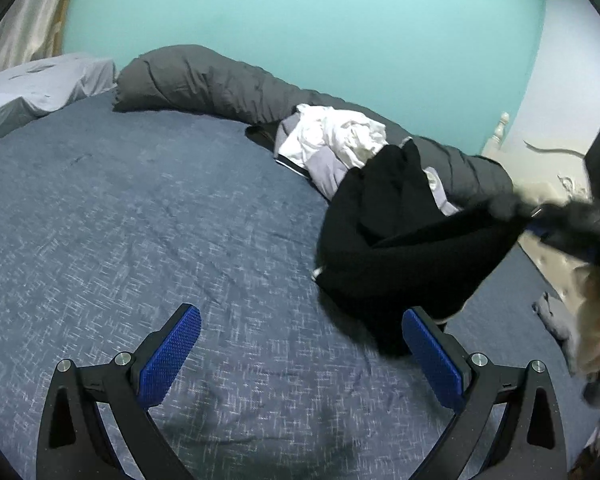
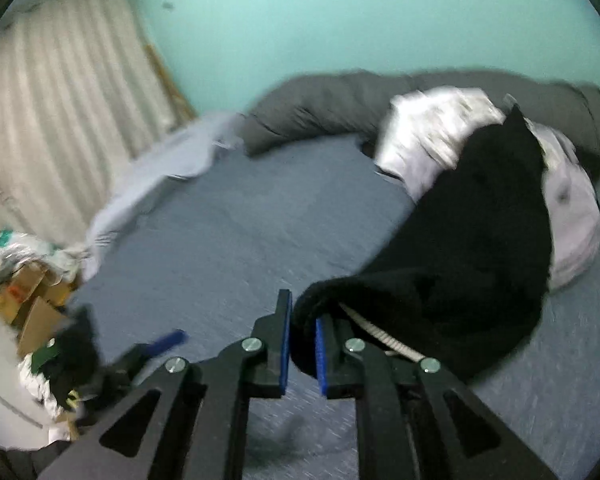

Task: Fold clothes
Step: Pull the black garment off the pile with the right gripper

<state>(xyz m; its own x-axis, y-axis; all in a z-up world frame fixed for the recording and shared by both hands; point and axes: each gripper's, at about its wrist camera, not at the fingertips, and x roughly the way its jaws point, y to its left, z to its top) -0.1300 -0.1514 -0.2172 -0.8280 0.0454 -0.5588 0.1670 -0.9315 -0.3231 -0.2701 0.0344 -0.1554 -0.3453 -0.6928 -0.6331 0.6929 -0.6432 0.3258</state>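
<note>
- The right gripper [image 2: 303, 338] is pinching the edge of the black garment [image 2: 472, 264], its blue pads [image 2: 286, 344] drawn close with dark cloth bunched between them.
- The garment is trailing from that grip up and away across the blue bedsheet [image 2: 228, 232], its far end lying over the pile of white and pale clothes [image 2: 432, 128].
- The right wrist view is blurring heavily, so fine detail on the cloth is not readable; a pale ribbed cord [image 2: 384, 336] is showing just under the held edge.
- Only the right view is taking in the cream curtain [image 2: 60, 112] and the cardboard boxes [image 2: 32, 300] off the bed's left side.
- Over on the left wrist view, the left gripper [image 1: 302, 334] is standing wide open above the bedsheet [image 1: 140, 220], holding nothing, with its right pad just beside the garment's [image 1: 400, 248] near hem.
- That view is showing the garment lifted at the right, stretched toward a blurred dark shape at the frame edge.
- The left view is also giving the sharper look at the white clothes pile [image 1: 336, 136], resting against the rolled grey duvet [image 1: 220, 80] along the teal wall [image 1: 300, 20].
</note>
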